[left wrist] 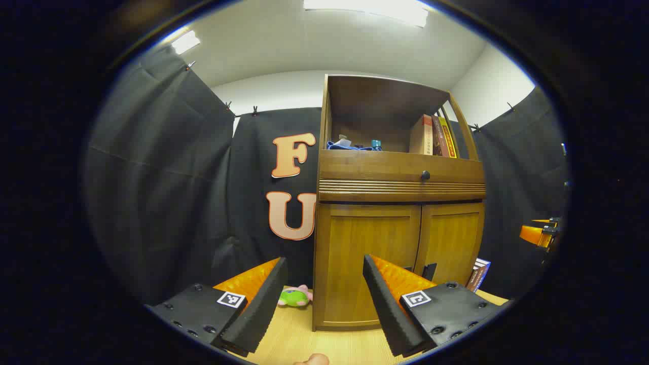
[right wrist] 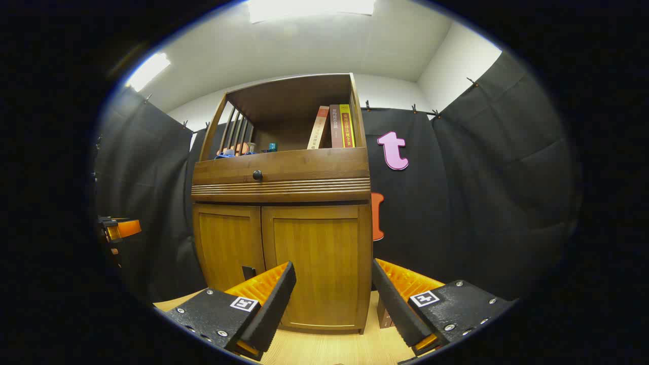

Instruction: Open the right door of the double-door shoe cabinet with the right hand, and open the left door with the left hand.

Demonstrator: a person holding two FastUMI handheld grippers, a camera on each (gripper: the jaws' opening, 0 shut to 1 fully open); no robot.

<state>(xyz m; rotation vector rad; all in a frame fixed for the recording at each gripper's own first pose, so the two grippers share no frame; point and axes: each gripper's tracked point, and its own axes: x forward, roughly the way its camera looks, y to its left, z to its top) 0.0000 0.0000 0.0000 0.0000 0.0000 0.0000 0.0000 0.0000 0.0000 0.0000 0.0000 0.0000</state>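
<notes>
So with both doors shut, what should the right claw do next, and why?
Probably ease the right claw forward toward the dark handle near the seam. The right door and left door both look closed, and the claw is open, well short of the cabinet and holding nothing.

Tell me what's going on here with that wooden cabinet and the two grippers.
A person holds a gripper in each hand, facing a wooden shoe cabinet. Both doors look closed: the left door and the right door. The left gripper and the right gripper are both open, short of the doors and touching nothing. Books stand on the open shelf above, and a small green plush toy lies on the floor beside the cabinet.
</notes>
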